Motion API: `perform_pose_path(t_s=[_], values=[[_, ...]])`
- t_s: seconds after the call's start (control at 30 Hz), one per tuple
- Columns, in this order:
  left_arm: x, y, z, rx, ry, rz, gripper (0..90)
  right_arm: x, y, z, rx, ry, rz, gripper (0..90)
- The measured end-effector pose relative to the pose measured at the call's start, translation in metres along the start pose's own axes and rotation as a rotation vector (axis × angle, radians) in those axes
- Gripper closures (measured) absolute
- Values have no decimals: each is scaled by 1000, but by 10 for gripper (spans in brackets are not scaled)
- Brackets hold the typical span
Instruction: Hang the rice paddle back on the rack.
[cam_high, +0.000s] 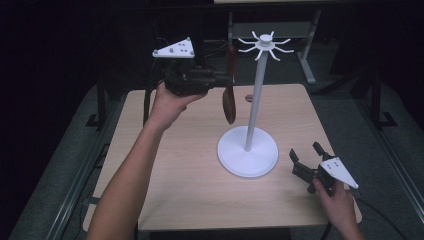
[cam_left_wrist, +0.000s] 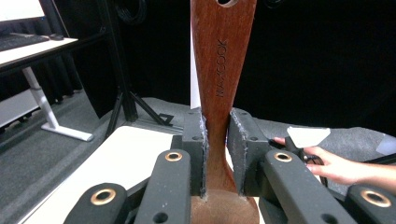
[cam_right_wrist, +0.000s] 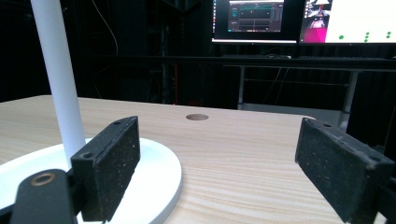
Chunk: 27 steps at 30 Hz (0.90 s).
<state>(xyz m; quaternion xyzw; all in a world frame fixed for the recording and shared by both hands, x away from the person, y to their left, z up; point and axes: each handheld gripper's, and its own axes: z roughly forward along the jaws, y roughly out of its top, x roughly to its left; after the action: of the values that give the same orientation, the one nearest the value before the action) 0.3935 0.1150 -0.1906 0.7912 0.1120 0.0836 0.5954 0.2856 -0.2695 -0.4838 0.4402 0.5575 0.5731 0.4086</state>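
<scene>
The left hand (cam_high: 167, 102) was raised high over the table's (cam_high: 190, 175) far left part, forearm stretched forward, its gripper (cam_high: 220, 80) level and aimed right toward the white stand (cam_high: 255, 100). Its jaws were clamped on the neck of a wooden spoon (cam_high: 229, 92) — the spoon hung upright, bowl down, handle end up near the stand's hooks (cam_high: 265, 44). The right hand (cam_high: 337, 202) rested low at the table's near right edge, its gripper (cam_high: 306, 152) spread apart and holding nothing, just beside the stand's round base (cam_high: 247, 152).
</scene>
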Motion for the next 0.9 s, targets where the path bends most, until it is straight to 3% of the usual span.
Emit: perform_pose_path(t_s=[0.9], values=[[6,4,27,11,-20,-12,772,0,0,0,0,4,-2,135]])
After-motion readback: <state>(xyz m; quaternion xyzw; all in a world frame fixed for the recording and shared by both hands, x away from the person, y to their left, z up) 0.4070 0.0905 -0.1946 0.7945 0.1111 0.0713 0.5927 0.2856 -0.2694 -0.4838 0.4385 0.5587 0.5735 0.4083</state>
